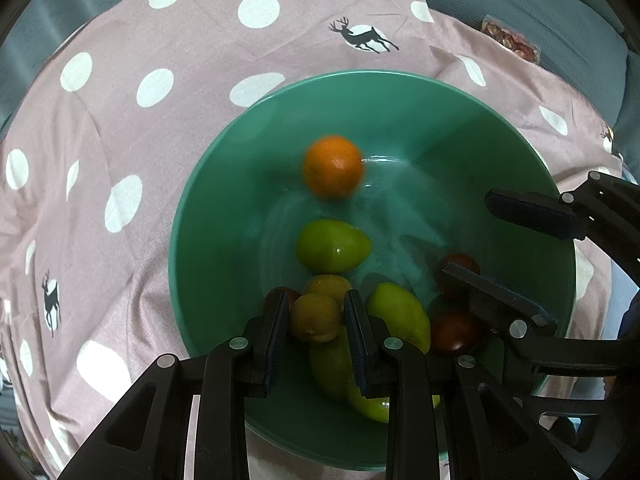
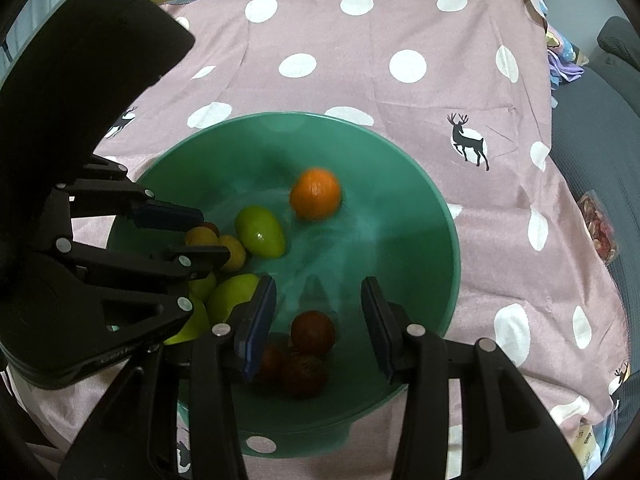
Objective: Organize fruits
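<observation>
Fruit is all in the green bowl [image 1: 208, 216] as far as I can see, nothing loose on the spotted cloth [image 1: 160, 128], so I'd call the gathering mostly done; what's left looks like sorting or picking inside the bowl, my guess only. My left gripper [image 1: 316, 316] has its fingers on both sides of a small yellow-brown fruit [image 1: 314, 318]; pads look touching or nearly so, so I read it as gripping, though I can't confirm firm contact. My right gripper [image 2: 318, 316] is spread wide, holding nothing, poised over the dark red fruits [image 2: 312, 334] at the near side of the bowl. Orange [image 1: 333, 166] sits alone toward the far side and is blurred, so I judge it's rolling. Green fruit [image 1: 332, 245], smooth, glossy and pointed at one end, lies mid-bowl; more of the same [image 1: 400, 314] are piled under the left fingers, with a second yellow-brown one [image 1: 329, 285] just behind the gripped one. Bowl is deep with a slick wall, so anything released will likely slide to the bottom. Packet [image 1: 510, 38] off the cloth at the far right is too small to identify.
</observation>
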The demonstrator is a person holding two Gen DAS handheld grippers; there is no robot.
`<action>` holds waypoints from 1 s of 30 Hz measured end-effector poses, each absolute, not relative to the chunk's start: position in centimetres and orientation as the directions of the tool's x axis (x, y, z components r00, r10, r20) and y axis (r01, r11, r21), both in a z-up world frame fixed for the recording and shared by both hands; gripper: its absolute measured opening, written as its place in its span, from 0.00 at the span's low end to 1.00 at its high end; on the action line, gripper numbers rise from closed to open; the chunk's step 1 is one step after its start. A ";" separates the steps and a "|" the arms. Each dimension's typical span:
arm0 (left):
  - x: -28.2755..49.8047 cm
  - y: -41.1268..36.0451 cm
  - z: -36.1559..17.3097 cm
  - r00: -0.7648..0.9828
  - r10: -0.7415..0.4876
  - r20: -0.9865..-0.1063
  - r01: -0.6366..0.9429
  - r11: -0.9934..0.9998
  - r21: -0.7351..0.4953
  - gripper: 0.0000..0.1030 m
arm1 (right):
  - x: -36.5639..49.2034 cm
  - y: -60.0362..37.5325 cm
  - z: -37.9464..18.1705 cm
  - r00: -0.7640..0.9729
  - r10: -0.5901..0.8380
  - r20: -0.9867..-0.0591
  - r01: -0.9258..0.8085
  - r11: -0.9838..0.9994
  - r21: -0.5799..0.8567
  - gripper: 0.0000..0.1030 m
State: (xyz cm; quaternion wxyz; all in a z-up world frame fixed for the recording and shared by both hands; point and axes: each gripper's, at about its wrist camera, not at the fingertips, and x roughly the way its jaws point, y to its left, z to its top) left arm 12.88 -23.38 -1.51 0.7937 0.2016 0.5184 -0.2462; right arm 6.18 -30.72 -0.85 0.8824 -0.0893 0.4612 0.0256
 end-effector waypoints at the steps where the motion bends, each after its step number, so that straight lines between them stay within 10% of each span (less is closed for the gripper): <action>1: 12.9 -23.4 -1.5 0.343 -0.179 -0.922 0.600 0.797 0.068 0.27 | 6.2 -30.7 -0.8 0.573 -0.039 -0.818 -0.127 0.983 -0.136 0.44; 30: 12.9 -23.9 -1.2 0.367 -0.164 -0.916 0.581 0.809 0.088 0.37 | 5.6 -31.2 -0.6 0.591 -0.055 -0.805 -0.098 0.985 -0.139 0.52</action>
